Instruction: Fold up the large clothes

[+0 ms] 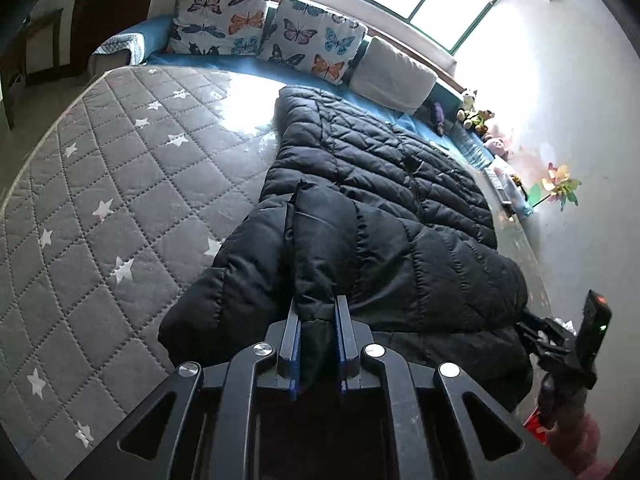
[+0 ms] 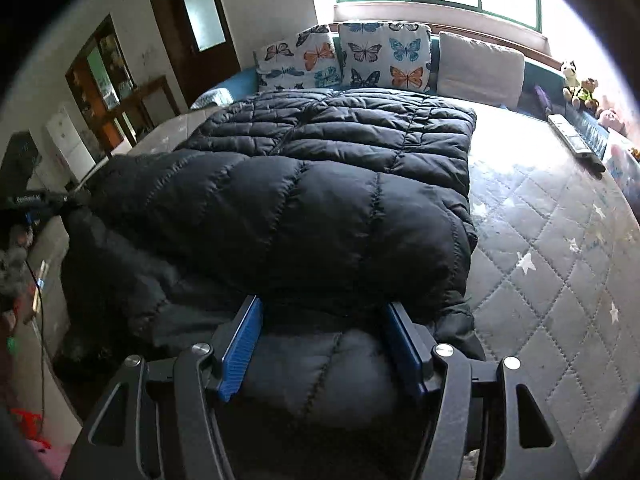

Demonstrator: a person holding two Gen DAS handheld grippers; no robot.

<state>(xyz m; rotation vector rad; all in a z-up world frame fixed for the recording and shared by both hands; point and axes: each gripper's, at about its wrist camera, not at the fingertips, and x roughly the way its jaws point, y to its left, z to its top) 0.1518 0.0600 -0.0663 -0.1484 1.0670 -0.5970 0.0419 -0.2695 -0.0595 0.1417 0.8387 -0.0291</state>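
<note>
1. I'm looking down the left gripper [image 1: 316, 304]: its blue pads sit narrow, pinched on a ridge of the black puffer jacket [image 1: 372, 208] at the near edge.
2. The right gripper [image 2: 324, 312] is spread wide, with the jacket's near fold bulging between the pads; I judge it is not clamped on anything.
3. The jacket lies along the star-quilted mattress [image 2: 560, 248], its far end up by the butterfly pillows [image 2: 384, 56] and its near end doubled over on itself.
4. To do this fold well, I'd close the right gripper on the same layer the left one holds, so both corners travel level.
5. Lift only enough to clear the padding, then carry the edge far and lay it square.
6. Puffy fill springs back, I expect, so I'd press the crease flat before releasing.
</note>
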